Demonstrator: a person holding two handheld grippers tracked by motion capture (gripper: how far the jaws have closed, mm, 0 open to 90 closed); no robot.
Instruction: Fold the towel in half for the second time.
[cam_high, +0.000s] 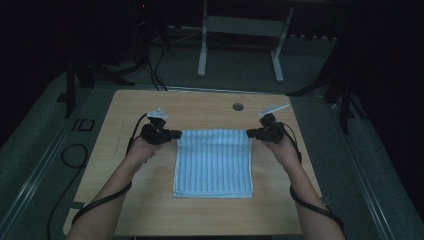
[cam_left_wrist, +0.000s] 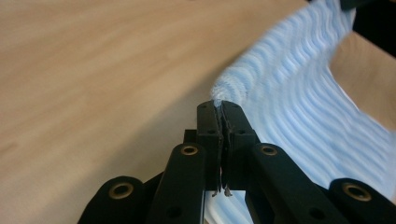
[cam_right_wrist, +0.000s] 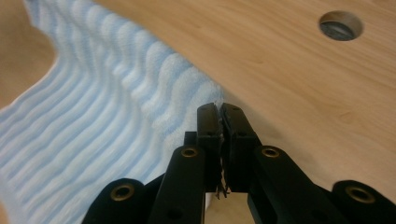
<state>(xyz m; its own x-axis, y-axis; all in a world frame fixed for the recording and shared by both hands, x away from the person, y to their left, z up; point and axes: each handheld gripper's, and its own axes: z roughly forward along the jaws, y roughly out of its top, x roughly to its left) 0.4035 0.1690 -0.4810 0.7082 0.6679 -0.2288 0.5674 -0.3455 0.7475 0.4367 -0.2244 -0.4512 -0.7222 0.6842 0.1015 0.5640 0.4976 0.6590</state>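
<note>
While both claws have a good bite on the cloth, I think my fold has only just begun. My left claw (cam_high: 176, 134) is pinching the far left corner of the blue striped towel (cam_high: 214, 162), and my right claw (cam_high: 250, 133) is pinching the far right corner. In the left claw view the jaws of that claw (cam_left_wrist: 219, 108) are pressed together with a bit of towel (cam_left_wrist: 289, 107) squeezed between them. In the right claw view it looks the same for the other claw (cam_right_wrist: 219, 109) and its corner of the towel (cam_right_wrist: 88, 121). The towel sits in the middle of the frame on the wooden bench (cam_high: 140, 110), mostly flat, with its far edge lifted a little. I still have to carry that edge over to the near edge at the bottom, lay it down and let go.
</note>
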